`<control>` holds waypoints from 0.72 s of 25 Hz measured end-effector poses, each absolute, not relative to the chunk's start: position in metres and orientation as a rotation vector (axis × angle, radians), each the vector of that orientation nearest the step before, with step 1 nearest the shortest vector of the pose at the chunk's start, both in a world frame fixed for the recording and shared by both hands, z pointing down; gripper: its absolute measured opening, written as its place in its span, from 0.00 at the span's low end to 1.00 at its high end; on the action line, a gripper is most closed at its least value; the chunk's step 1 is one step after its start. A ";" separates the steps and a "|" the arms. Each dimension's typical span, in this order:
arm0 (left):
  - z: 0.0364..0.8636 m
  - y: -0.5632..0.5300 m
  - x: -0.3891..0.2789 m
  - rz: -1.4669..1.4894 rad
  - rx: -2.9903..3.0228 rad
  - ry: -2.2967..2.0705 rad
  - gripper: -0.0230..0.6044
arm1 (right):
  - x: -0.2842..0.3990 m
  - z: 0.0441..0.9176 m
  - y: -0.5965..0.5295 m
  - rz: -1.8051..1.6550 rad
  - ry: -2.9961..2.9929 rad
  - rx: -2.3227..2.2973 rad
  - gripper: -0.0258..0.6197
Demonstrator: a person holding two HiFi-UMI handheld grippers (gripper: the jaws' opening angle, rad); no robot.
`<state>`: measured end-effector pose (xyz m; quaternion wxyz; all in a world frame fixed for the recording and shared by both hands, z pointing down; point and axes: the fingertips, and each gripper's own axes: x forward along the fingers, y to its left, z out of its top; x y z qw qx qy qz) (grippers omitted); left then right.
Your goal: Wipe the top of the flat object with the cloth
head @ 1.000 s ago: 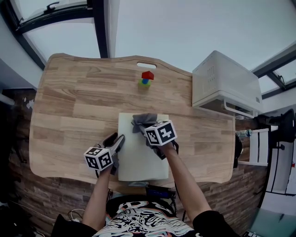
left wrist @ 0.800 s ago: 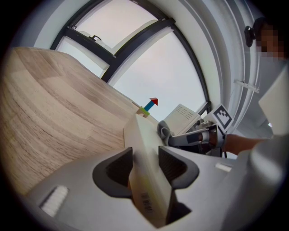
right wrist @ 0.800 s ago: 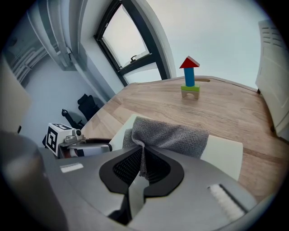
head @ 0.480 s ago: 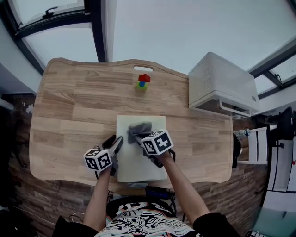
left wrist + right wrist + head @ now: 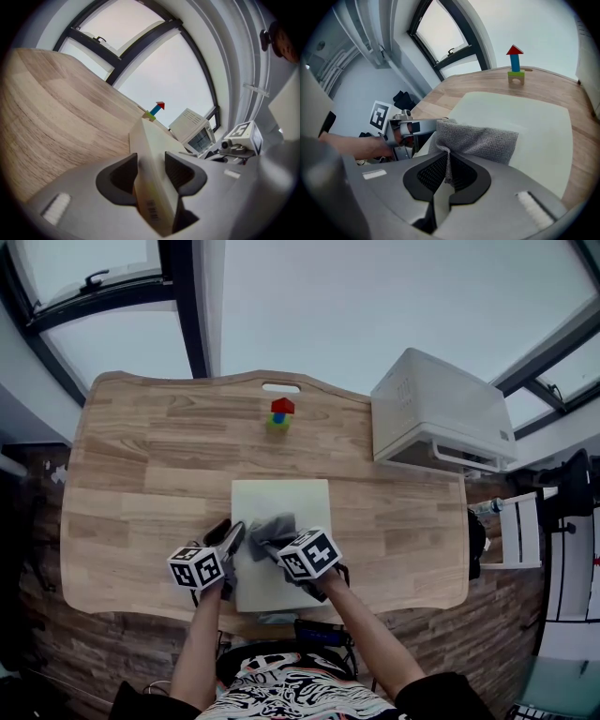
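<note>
- While I worked the wipe, my left gripper [image 5: 229, 538] was clamped on the near left edge of the flat pale box [image 5: 281, 498], one jaw on each side of its thickness. I judged this would stop it sliding on the wooden table [image 5: 131, 456].
- The box lay flat near the table's front edge, its far half bare.
- The grey cloth [image 5: 478, 138] sat bunched on the box's near part. My right gripper [image 5: 447, 174] pinched a fold, jaws narrow, so the rest could drag across the top.
- The toy block tower [image 5: 279, 412] and white appliance [image 5: 436, 413] stood well apart, beyond the box.
</note>
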<state>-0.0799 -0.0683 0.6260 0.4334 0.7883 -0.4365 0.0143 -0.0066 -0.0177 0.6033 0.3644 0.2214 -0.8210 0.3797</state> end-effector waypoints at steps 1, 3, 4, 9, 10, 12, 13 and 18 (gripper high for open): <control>0.626 -0.069 -0.080 0.035 1.965 -1.088 0.37 | -0.007 0.604 -0.014 0.986 -2.115 0.565 0.05; 0.626 -0.068 -0.080 0.040 1.967 -1.093 0.37 | -0.007 0.604 -0.007 0.996 -2.119 0.555 0.05; 0.626 -0.068 -0.080 0.042 1.968 -1.095 0.37 | -0.008 0.604 -0.004 0.996 -2.119 0.545 0.05; 0.625 -0.068 -0.080 0.048 1.972 -1.099 0.37 | -0.008 0.603 0.015 1.018 -2.124 0.468 0.05; 0.625 -0.068 -0.080 0.049 1.974 -1.099 0.37 | -0.007 0.603 0.019 1.020 -2.124 0.454 0.05; 0.624 -0.069 -0.081 0.049 1.975 -1.100 0.37 | -0.006 0.602 0.027 1.005 -2.125 0.421 0.05; 0.624 -0.069 -0.081 0.049 1.975 -1.102 0.37 | -0.006 0.602 0.031 0.991 -2.129 0.403 0.05; 0.624 -0.068 -0.080 0.035 1.959 -1.111 0.37 | 0.000 0.603 0.053 0.930 -2.137 0.333 0.05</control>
